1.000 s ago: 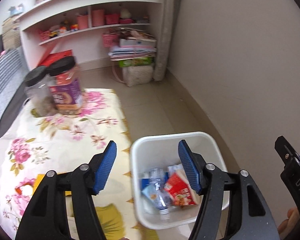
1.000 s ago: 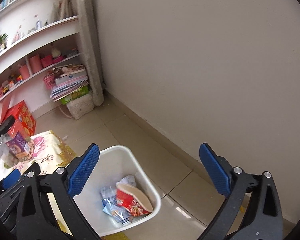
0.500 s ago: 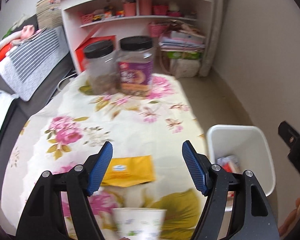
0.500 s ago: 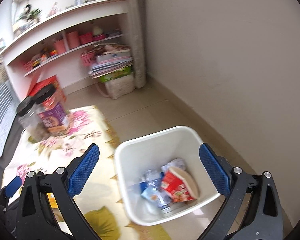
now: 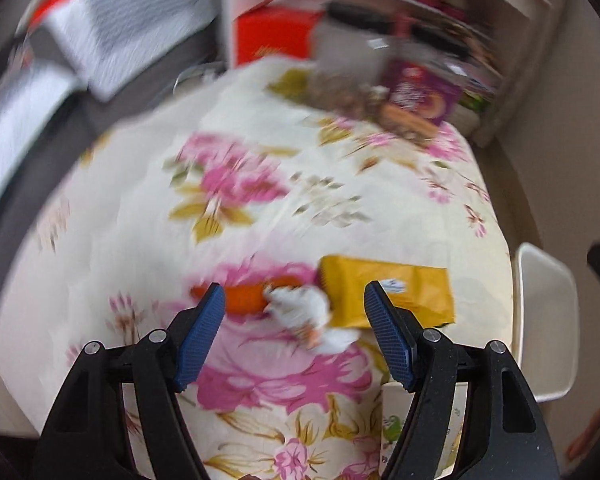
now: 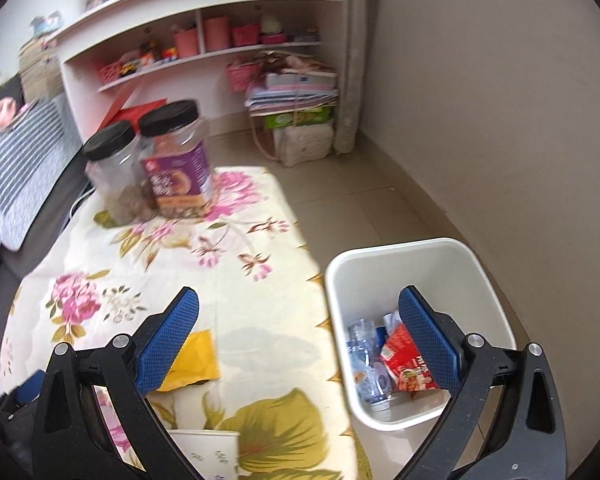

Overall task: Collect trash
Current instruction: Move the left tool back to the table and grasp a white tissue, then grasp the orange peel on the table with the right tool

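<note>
In the blurred left wrist view, my left gripper (image 5: 296, 300) hangs open just above the flowered tablecloth (image 5: 236, 184). A crumpled white tissue (image 5: 300, 312) lies between its fingers without touching them. An orange wrapper (image 5: 240, 298) sits to its left and a yellow packet (image 5: 400, 292) to its right. A paper cup (image 5: 392, 432) stands under the right finger. My right gripper (image 6: 300, 300) is open and holds nothing, over the table edge beside the white bin (image 6: 412, 256). The bin holds a red packet (image 6: 404, 360) and a clear bottle (image 6: 364, 360). The right wrist view also shows the yellow packet (image 6: 196, 356) and the cup (image 6: 208, 448).
Two black-lidded jars (image 6: 176, 160) stand at the far end of the table. White shelves (image 6: 204, 56) with pink baskets and stacked papers line the back wall. A striped cushion (image 6: 16, 184) lies on a dark sofa at the left. A bare wall runs along the right.
Both views have swung left, from the bin towards the table. My left gripper dropped lower and now has the tissue and wrappers in front of it. The bin slid to the right.
</note>
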A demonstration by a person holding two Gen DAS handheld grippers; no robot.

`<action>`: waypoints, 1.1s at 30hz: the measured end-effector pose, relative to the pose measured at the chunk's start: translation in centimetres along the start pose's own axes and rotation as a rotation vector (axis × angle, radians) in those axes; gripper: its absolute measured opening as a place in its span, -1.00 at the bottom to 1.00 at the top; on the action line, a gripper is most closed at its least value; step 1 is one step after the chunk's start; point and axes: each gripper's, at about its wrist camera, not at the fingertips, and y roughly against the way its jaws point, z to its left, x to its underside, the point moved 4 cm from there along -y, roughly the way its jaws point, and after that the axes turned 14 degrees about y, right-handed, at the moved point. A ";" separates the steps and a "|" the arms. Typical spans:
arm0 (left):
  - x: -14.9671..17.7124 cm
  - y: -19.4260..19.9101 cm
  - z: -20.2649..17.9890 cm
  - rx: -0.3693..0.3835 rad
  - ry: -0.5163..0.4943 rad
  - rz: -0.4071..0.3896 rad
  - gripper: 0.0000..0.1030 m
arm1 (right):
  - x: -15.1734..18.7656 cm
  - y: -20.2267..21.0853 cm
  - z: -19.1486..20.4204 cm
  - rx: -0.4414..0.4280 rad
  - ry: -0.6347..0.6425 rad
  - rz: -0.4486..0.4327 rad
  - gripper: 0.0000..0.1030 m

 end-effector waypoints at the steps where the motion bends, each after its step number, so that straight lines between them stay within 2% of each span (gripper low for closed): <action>1: -0.1 -0.7 1.1 0.011 0.062 0.037 0.27 | 0.0 -0.2 0.6 -0.006 0.013 0.004 0.86; 5: 0.0 -2.5 2.4 0.063 0.203 0.121 0.17 | 0.2 -0.8 1.8 -0.019 0.051 0.024 0.86; 9: -0.1 -4.1 1.8 0.086 0.265 0.165 0.13 | 0.4 -1.8 2.3 -0.036 0.081 0.057 0.86; 13: 1.0 -6.4 1.0 0.118 0.345 0.281 0.05 | 0.6 -2.6 2.6 -0.047 0.105 0.083 0.86; 14: 1.1 -6.5 0.8 0.121 0.349 0.284 0.00 | 0.6 -2.8 2.6 -0.052 0.112 0.090 0.86; 16: 1.2 -6.2 0.6 0.121 0.323 0.261 -0.34 | 0.7 -3.2 2.9 -0.065 0.131 0.107 0.86; 22: -0.2 -4.3 1.6 0.153 0.231 0.239 -0.38 | 1.2 -4.0 5.0 -0.120 0.233 0.155 0.86; 26: -2.8 -0.7 3.3 0.155 0.143 0.149 -0.38 | 1.6 -4.3 7.5 -0.200 0.284 0.179 0.86; 29: -4.7 2.0 5.2 0.134 0.085 0.075 -0.38 | 1.7 -4.1 10.0 -0.287 0.294 0.199 0.86; 33: -6.5 4.4 7.4 0.106 0.029 0.001 -0.37 | 1.7 -3.2 13.6 -0.353 0.295 0.208 0.86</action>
